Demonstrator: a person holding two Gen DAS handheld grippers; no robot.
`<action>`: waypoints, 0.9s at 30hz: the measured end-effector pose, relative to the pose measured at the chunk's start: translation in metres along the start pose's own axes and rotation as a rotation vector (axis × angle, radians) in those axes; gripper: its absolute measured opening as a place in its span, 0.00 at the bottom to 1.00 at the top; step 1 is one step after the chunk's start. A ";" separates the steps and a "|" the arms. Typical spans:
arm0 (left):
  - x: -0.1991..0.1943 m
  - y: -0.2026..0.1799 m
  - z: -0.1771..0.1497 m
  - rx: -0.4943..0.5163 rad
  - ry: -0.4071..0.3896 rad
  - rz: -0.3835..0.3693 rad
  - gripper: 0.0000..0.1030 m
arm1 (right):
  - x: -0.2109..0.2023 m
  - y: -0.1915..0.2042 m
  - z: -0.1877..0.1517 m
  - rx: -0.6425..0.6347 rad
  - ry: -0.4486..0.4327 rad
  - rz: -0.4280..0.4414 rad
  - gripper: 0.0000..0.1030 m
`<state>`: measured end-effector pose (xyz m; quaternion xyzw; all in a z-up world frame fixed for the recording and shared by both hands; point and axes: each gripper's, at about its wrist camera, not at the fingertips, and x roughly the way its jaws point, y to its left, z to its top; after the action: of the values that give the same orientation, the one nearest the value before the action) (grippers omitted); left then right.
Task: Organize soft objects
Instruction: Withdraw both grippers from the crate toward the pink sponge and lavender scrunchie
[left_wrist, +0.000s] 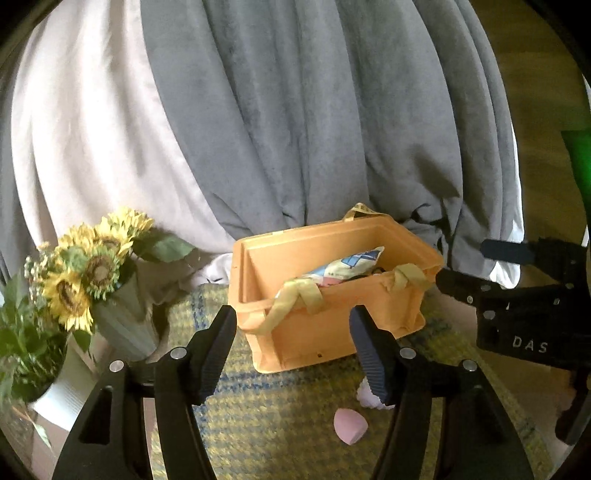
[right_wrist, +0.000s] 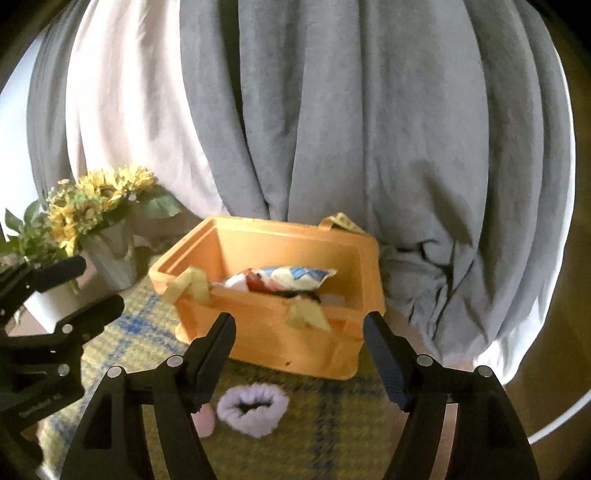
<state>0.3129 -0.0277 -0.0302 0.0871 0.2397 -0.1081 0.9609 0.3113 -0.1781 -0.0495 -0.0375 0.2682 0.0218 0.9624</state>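
Observation:
An orange plastic bin (left_wrist: 314, 336) (right_wrist: 273, 347) stands on a yellow-and-blue plaid mat (left_wrist: 273, 417) (right_wrist: 332, 435). A patchwork soft pouch (left_wrist: 343, 267) (right_wrist: 291, 277) lies inside it, and yellow fabric strips (left_wrist: 291, 299) (right_wrist: 192, 284) hang over its rim. A lilac scrunchie (right_wrist: 253, 408) (left_wrist: 369, 397) and a pink soft pad (left_wrist: 351, 424) (right_wrist: 205, 419) lie on the mat in front of the bin. My left gripper (left_wrist: 293, 354) is open and empty, just before the bin. My right gripper (right_wrist: 299, 360) is open and empty above the scrunchie.
Sunflowers (left_wrist: 88, 266) (right_wrist: 99, 199) in a grey vase (left_wrist: 125, 325) and a white pot (left_wrist: 62, 391) with greenery stand at the left. Grey and white curtains (left_wrist: 295, 110) (right_wrist: 332, 110) hang behind the bin. The right gripper's body (left_wrist: 524, 314) shows in the left view.

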 end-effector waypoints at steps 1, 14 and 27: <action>-0.001 -0.002 -0.003 -0.002 -0.003 -0.001 0.61 | -0.002 0.001 -0.005 0.005 0.000 0.015 0.70; -0.004 -0.018 -0.057 0.023 0.044 -0.018 0.61 | 0.003 0.007 -0.056 0.077 0.079 0.093 0.73; 0.030 -0.030 -0.104 0.015 0.216 -0.085 0.61 | 0.032 0.013 -0.098 0.063 0.227 0.149 0.73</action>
<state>0.2851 -0.0388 -0.1379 0.0953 0.3444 -0.1404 0.9233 0.2872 -0.1722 -0.1507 0.0108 0.3779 0.0806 0.9223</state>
